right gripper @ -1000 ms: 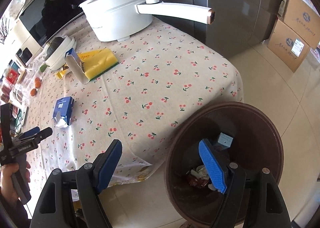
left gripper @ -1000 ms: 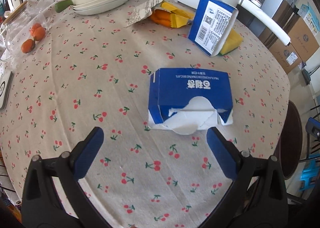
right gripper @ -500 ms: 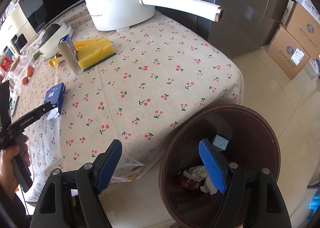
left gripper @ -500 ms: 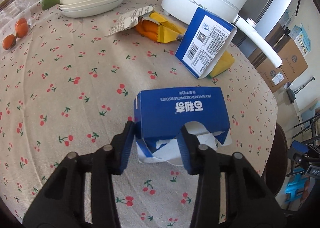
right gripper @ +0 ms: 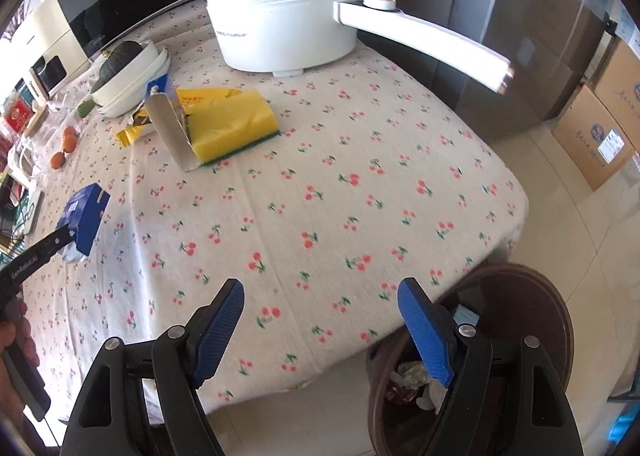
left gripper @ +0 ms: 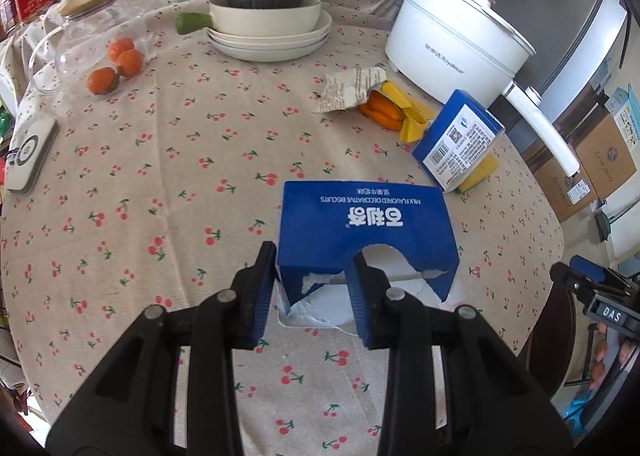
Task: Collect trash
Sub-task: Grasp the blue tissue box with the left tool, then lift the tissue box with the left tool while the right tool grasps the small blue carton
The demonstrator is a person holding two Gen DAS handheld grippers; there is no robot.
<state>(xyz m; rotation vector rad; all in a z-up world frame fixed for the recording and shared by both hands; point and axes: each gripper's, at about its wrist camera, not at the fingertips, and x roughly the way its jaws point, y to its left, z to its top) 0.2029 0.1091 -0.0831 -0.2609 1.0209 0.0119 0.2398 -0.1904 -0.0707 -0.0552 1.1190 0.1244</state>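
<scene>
A torn blue biscuit box (left gripper: 368,228) hangs tilted just above the cherry-print tablecloth (left gripper: 160,175). My left gripper (left gripper: 313,268) grips its torn near-left corner: one pad is outside the side wall, the other sits in the ripped cut-out, and the jaws are still closing. In the right wrist view the same box (right gripper: 86,215) is raised off the cloth at the far left. My right gripper (right gripper: 320,296) stands open with nothing between its pads, over the table's edge beside the brown trash bin (right gripper: 532,296), which holds crumpled scraps.
A second blue box (left gripper: 460,139) leans on a yellow sponge (right gripper: 232,127), with a torn yellow wrapper (left gripper: 384,107) beside it. A white electric pot (left gripper: 452,43) with a long handle, stacked dishes holding a squash (left gripper: 264,11) and bagged oranges (left gripper: 120,63) stand farther back. Cardboard cartons (right gripper: 600,127) sit on the floor.
The left jaws went from wide open to pinched on the box's torn corner, and the box lifted off the cloth. The right gripper shifted from above the bin to over the table's edge.
</scene>
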